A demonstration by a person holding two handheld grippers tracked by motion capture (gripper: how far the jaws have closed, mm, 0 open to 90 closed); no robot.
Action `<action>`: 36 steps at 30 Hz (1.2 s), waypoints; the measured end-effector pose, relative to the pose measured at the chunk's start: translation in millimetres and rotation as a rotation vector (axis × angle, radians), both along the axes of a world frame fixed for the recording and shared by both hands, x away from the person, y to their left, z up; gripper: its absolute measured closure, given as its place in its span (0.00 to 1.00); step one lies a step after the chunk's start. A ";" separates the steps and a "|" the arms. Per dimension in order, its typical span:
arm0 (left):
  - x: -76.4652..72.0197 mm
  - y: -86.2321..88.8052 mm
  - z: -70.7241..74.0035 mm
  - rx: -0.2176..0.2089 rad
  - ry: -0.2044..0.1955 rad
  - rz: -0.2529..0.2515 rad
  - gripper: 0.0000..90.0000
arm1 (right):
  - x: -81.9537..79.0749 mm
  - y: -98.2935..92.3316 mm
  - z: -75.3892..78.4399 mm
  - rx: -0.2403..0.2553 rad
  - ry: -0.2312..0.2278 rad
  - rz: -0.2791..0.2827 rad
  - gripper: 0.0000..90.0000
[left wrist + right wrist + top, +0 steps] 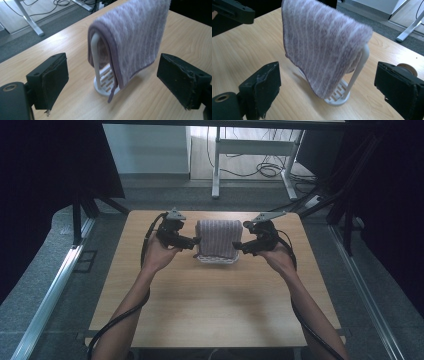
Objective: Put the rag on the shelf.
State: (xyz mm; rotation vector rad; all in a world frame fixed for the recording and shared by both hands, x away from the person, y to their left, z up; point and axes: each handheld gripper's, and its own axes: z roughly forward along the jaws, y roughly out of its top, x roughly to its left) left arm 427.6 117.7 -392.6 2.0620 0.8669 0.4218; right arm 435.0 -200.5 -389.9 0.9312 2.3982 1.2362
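1. Towel (218,237) is seen draped over a white rack (100,75), which stands on the table (210,305) toward its far edge, between the two grippers.
2. Nothing is gripped yet: the left gripper (194,241) is held just beside the towel's left edge and the right gripper (239,246) just beside its right edge, both with jaws spread wide and empty.
3. The work is judged to be at its start, whether the towel is to be lifted off or straightened cannot be told; the grasp itself is left to be made.
4. The towel is a soft terry cloth, pale purple with fine lighter stripes and a darker stitched hem, folded once over the top bar so that both halves hang down.
5. The rack is smooth plastic: a thin arched bar rising from a rounded, slotted base.
6. The table is light wood laminate; the jaw pads (265,87) are black and worn at the edges.
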 end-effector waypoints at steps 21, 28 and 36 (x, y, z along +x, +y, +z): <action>-58.9 9.1 -39.3 0.004 0.007 -0.031 0.11 | -46.6 -10.3 -35.2 -0.037 0.009 0.038 0.07; -73.5 8.5 -57.8 0.014 0.004 -0.036 0.11 | -57.8 -15.7 -56.1 -0.042 0.027 0.031 0.07; -87.9 5.9 -75.5 -0.012 0.015 -0.052 0.11 | -65.7 -15.0 -77.5 -0.047 0.052 0.033 0.08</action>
